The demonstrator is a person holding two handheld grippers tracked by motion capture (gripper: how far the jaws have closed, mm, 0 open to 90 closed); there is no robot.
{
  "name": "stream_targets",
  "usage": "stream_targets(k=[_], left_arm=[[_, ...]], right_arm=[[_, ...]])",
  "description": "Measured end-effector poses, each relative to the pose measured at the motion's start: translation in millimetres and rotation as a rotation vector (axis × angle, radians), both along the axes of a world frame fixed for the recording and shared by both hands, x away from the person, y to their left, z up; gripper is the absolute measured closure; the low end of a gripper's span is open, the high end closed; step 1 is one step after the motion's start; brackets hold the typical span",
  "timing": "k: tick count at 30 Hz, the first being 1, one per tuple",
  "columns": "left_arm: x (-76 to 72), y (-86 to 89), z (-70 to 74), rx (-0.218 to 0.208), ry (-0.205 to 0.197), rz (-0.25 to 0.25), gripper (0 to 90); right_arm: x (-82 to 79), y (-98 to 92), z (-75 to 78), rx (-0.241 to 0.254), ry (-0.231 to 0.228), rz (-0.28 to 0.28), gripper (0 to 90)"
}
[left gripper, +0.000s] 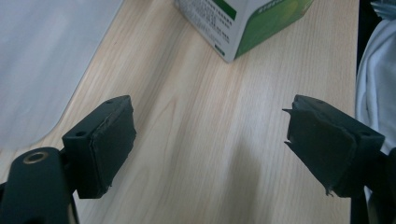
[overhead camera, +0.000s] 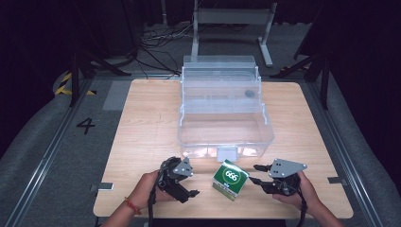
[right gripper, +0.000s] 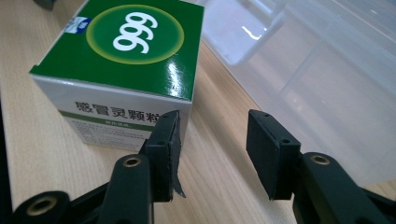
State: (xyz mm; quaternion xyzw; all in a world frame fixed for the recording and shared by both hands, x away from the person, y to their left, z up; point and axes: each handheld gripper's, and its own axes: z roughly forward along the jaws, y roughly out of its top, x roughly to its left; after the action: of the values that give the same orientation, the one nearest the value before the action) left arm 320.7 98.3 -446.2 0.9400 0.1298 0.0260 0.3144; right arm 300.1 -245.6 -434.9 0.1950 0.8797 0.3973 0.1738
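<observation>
Box [right gripper: 121, 51] — right gripper [right gripper: 212, 149] open beside.

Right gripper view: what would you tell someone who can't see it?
A green and white cardboard box marked 999 sits on the light wooden table, just beyond the open black tongs. A clear plastic storage bin stands to the right.

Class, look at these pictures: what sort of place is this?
Probably a recording studio or lab: a lone wooden table among dark curtains, cables across grey floor, a floor number 4, hazard-striped tape.
</observation>
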Motion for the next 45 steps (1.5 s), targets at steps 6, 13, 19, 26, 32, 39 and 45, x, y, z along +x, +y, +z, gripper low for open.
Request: stream_targets(k=[6,13,19,26,32,39,45], left_arm=[[2.3,-20.8,-1.6,0.03,-0.012,-0.046,15.7],[3.9,-26.0,4.4,0.023,-0.015,-0.048,15.0],[6.5,-23.4,15.6,0.0,-0.008,-0.062,11.0],[8.3,-24.2,31.5,0.01,-0.035,-0.078,2.4],[11.7,-31.4,43.6,0.038,-0.015,-0.117,0.4],[16.1,-44.0,50.1,0.172,-0.012,-0.133,0.5],[31.2,-57.7,43.8,0.28,0.036,-0.19,0.9]], right_arm=[[6.1,6.1,-1.6,0.007,0.008,-0.015,55.6],[14.8,19.7,-2.3,0.014,-0.002,-0.014,55.9],[18.4,35.0,2.2,0.011,-0.014,-0.004,55.1],[24.3,48.1,6.0,0.01,-0.027,0.017,54.0],[28.7,53.6,7.1,-0.003,-0.03,0.04,54.0],[31.6,56.6,8.1,-0.001,-0.016,0.051,54.5],[35.9,59.2,7.8,0.006,-0.001,0.075,52.8]])
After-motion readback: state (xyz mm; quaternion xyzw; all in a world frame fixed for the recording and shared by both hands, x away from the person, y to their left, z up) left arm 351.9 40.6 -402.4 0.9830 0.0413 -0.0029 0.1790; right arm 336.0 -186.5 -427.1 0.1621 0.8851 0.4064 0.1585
